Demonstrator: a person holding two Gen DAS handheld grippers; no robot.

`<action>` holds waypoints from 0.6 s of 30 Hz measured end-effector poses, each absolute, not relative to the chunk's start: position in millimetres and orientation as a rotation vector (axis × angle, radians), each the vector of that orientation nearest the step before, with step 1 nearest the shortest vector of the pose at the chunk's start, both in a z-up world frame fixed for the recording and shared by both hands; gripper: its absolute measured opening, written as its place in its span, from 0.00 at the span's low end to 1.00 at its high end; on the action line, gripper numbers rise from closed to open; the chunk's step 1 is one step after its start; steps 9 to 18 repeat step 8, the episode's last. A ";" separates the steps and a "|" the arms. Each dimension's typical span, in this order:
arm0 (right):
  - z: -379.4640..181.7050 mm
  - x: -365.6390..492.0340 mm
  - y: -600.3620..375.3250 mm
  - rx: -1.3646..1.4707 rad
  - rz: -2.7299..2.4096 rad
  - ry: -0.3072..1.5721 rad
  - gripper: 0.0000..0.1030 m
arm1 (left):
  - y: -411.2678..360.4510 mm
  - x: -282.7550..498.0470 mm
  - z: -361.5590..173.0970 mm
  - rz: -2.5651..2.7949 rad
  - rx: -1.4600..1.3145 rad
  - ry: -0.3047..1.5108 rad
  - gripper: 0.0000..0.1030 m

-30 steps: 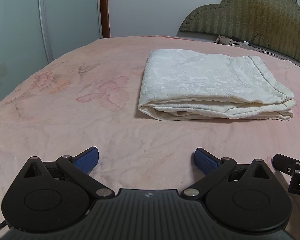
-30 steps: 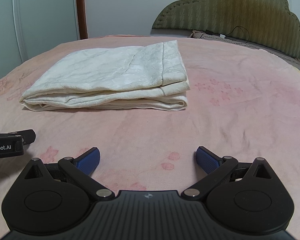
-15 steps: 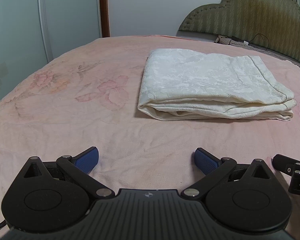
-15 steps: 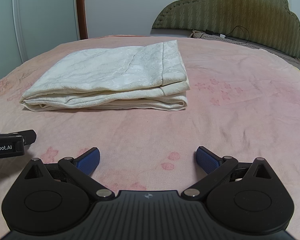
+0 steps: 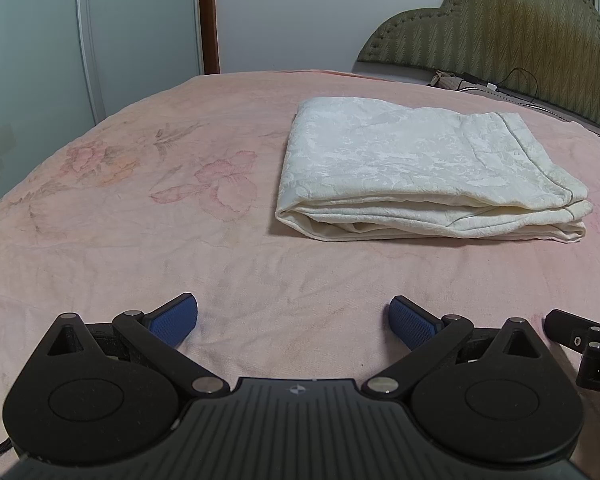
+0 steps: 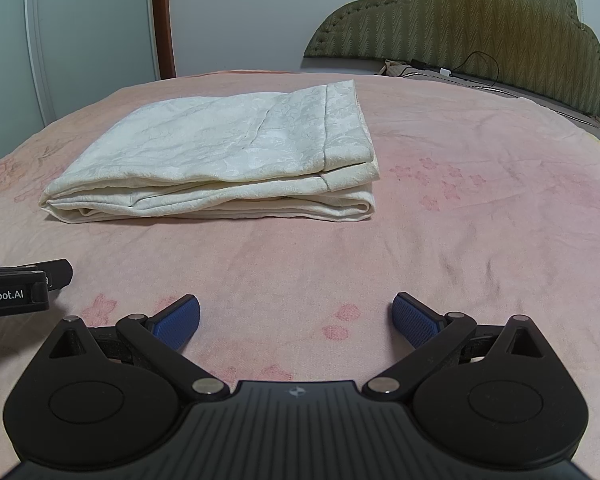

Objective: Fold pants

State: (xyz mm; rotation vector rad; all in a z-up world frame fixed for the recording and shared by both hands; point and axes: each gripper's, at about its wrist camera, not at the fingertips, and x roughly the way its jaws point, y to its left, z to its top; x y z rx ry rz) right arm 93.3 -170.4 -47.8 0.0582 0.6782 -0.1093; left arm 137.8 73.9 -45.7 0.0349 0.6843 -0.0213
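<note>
Pants point(image 5: 420, 172), cream and folded into a flat stack, lie on the pink floral bedsheet point(image 5: 140, 216), with open sheet between them and both grippers. Left gripper point(image 5: 294, 316) and right gripper point(image 6: 296, 316) sit side by side, blue fingers spread wide, gripping nothing. Olive headboard point(image 6: 480, 20) and a cable point(image 6: 476, 64) sit beyond.

A: Where's free room?
B: Bare pink flowered bed sheet point(image 5: 260, 272) stretches ahead of both wide-open claws.
A: Obstacles?
B: Only 1: the folded cream patterned pants point(image 5: 420, 176), lying ahead, well apart.
</note>
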 end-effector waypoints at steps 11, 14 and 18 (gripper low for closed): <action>-47.8 93.4 -170.3 0.058 -0.109 0.678 1.00 | 73.7 138.0 -46.4 -0.024 0.033 0.684 1.00; -47.8 93.4 -170.3 0.058 -0.109 0.678 1.00 | 73.7 138.0 -46.4 -0.024 0.033 0.684 1.00; -47.8 93.4 -170.3 0.058 -0.109 0.678 1.00 | 73.7 138.0 -46.4 -0.024 0.033 0.684 1.00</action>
